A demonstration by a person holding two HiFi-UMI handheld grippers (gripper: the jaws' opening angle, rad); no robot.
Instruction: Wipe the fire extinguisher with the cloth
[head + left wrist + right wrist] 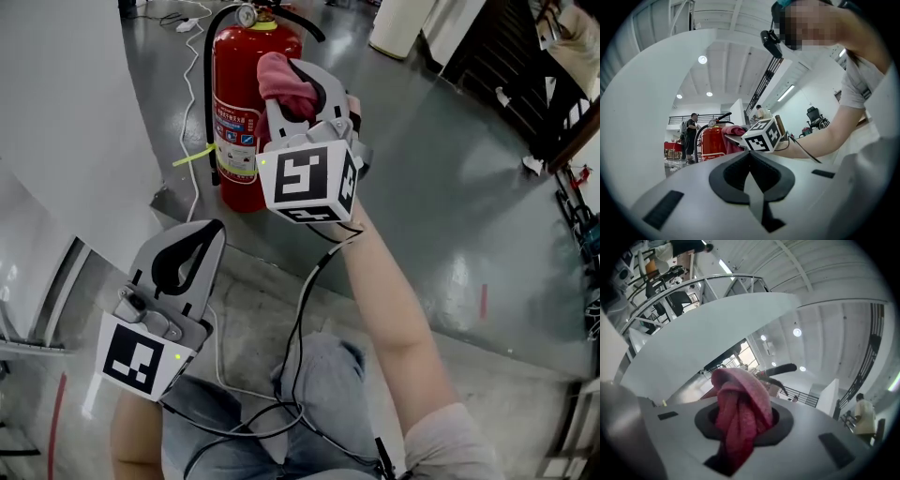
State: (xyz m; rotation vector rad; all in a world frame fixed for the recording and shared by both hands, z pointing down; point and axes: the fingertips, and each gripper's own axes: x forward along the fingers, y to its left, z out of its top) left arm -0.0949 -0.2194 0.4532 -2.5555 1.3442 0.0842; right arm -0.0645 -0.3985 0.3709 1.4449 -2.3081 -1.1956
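Pink cloth is pinched tight in the right tool, right by the top of the red extinguisher on the floor. Left tool is closed, holding nothing. Pushing too hard might tip the extinguisher over.

Fire extinguisher: a pale label is showing on its red body, its print too small to read. Left gripper, right gripper: cubes are showing black-and-white square markers, no letters. No legible text anywhere.
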